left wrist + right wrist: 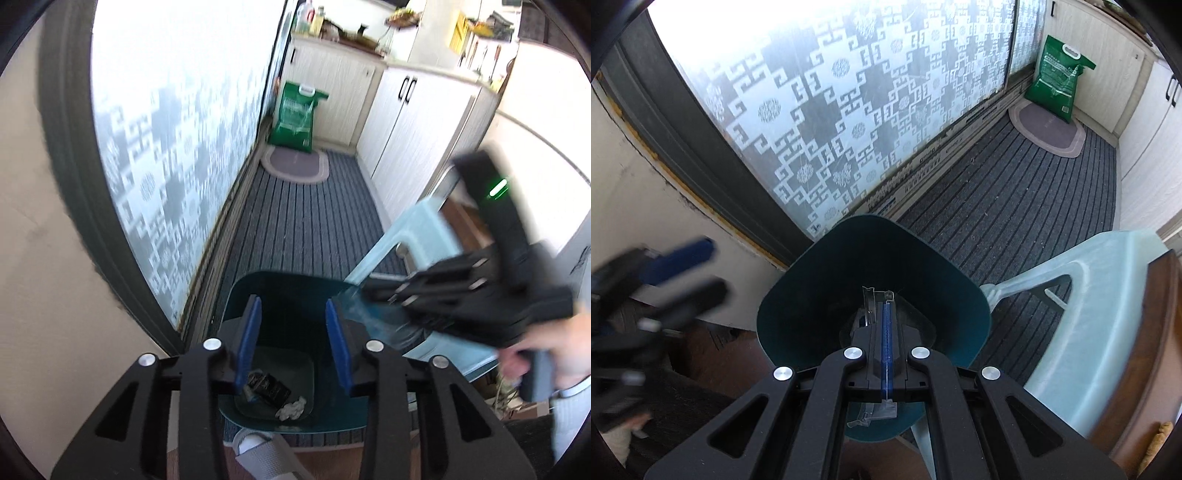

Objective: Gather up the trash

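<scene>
- The left gripper (291, 343) hangs over the mouth of the bin, its blue pads apart with nothing between them.
- The right gripper (887, 317) points steeply down into the same bin, its jaws pressed together on a thin piece of clear plastic packaging (873, 415) that sticks out at both ends of the pads.
- A striped grey floor mat (303, 221) runs along the patterned frosted glass door (831, 110).
- A pale blue plastic stool (1108, 314) stands just beside the bin.
- The dark teal trash bin (236, 295) sits on the mat near the glass.
- A green sack (295, 114) leans at the far cabinets.
- Inside the bin lie a dark wrapper (267, 386) and a crumpled white tissue (291, 408).
</scene>
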`<state>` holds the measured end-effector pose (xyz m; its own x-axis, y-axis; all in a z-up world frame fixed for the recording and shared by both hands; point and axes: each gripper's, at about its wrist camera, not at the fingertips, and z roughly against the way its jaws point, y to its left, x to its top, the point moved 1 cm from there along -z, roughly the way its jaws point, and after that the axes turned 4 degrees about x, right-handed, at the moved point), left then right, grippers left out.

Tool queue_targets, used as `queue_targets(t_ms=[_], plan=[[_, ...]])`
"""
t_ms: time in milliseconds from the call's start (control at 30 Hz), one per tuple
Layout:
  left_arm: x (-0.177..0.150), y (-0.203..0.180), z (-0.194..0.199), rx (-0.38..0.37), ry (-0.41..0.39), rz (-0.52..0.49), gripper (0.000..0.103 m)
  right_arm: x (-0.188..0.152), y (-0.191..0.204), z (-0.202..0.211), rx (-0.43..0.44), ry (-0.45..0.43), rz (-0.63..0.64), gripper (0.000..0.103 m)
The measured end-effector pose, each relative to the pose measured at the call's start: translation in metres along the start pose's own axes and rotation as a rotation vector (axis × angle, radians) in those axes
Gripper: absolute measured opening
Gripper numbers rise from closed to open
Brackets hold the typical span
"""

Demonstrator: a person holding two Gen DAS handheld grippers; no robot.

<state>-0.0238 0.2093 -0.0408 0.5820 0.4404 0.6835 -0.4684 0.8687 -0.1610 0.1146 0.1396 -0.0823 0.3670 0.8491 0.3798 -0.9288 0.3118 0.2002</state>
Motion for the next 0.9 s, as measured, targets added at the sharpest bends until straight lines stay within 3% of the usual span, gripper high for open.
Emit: queue_targets(t_ms=[233,500,633,900], plan=[[0.009,-0.004,0.032,-0.043,-0.073,0.004,0.030,-0.004,0.011,-0.026,-0.012,0.055,0.021,0.000],[0.022,-0.016,0.075,-0.093,-0.169,-0.002,0.030,-0.006,0.014,-0.050,-0.018,0.102,0.013,0.002],[0.029,-0.017,0.091,-0.120,-0.205,0.017,0.030,-0.007,0.017,-0.050,-0.016,0.103,0.016,0.015],[0.036,-0.029,0.104,-0.150,-0.237,0.021,0.030,-0.006,0.021,-0.027,0.000,0.050,0.024,0.018]])
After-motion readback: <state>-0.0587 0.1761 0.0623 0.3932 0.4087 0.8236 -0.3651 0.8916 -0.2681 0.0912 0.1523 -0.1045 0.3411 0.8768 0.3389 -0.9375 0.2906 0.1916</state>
